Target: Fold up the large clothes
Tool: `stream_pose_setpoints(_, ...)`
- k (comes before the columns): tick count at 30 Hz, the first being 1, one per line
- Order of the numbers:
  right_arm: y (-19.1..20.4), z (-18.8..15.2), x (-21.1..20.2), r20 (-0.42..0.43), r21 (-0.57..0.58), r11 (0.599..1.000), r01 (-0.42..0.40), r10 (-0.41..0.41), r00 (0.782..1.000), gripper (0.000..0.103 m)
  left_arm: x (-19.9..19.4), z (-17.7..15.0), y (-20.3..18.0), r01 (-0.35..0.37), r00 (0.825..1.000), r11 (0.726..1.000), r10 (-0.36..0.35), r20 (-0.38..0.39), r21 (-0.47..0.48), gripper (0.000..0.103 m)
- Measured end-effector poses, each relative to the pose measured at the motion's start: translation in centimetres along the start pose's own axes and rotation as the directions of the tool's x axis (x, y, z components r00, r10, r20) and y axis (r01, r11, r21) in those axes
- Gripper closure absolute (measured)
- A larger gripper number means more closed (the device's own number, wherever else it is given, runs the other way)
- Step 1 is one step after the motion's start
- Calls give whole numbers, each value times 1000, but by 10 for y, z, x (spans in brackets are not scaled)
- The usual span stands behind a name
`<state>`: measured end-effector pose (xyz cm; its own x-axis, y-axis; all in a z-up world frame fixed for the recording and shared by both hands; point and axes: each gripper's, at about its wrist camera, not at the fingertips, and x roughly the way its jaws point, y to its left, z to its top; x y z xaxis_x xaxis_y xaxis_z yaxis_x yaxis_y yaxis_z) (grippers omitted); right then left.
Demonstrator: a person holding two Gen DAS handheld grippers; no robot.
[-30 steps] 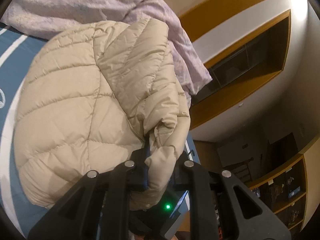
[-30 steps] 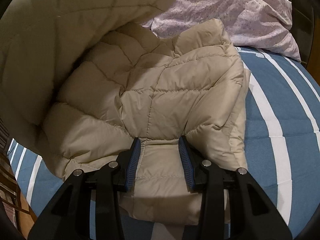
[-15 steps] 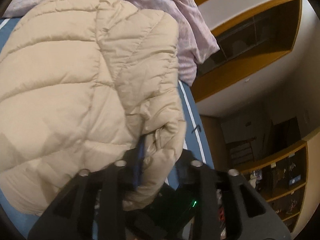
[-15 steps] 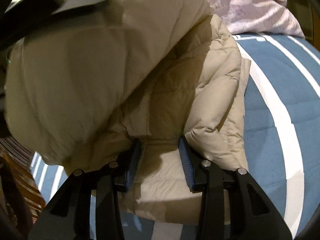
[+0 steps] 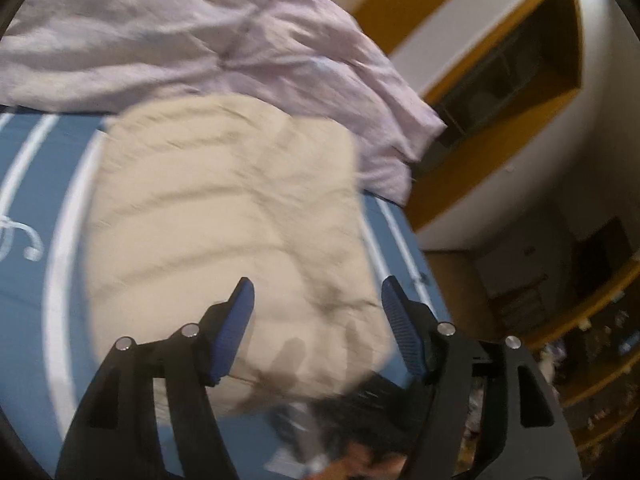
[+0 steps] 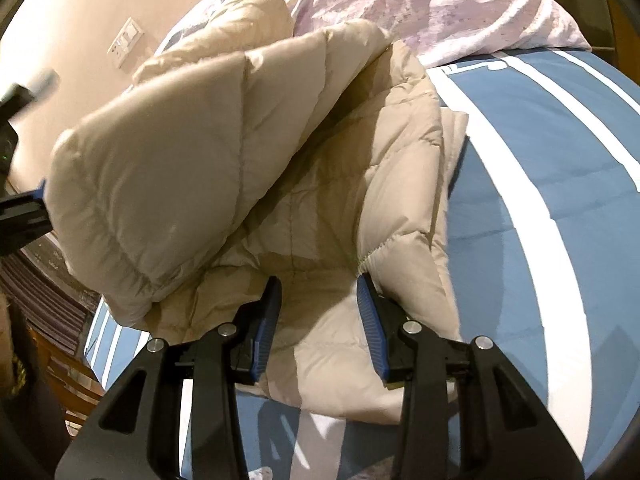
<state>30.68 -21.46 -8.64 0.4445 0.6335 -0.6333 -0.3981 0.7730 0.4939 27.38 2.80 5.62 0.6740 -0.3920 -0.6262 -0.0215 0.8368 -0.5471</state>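
The left tool point(image 5: 316, 312) is now spread, having released the beige puffer jacket point(image 5: 224, 240); the right tool point(image 6: 318, 304) is gaping over its hem, so the fold is landing

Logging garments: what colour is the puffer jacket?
Beige puffer jacket; clearest in the right wrist view.

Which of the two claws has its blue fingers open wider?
The left gripper. Its blue fingers stand far apart over the beige puffy jacket; the right gripper has a narrower gap.
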Motion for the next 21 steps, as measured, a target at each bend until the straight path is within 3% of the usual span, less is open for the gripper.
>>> stream_pose_setpoints(3, -1, -1, -6, 6, 4, 1000, 7, -7, 1000, 62, -1, 14, 25, -134, 990, 991, 135, 46, -24, 37)
stream_pose_setpoints(6, 2, -1, -11, 9, 2, 1000, 8, -8, 1000, 62, 0, 24, 46, -264, 959, 964, 266, 97, -32, 37)
stream_pose_setpoints(9, 2, -3, -13, 5, 3, 1000, 3, -3, 1000, 62, 11, 29, 56, -334, 936, 943, 333, 112, -12, 37)
stream_pose_setpoints(16, -1, -3, -9, -1, -27, 999, 18, -18, 1000, 62, 56, 9, 59, -269, 963, 963, 269, 24, 17, 38)
stream_pose_setpoints(21, -4, -1, -18, 12, -25, 999, 35, -35, 999, 62, 64, -10, 49, -247, 969, 967, 247, -4, 58, 38)
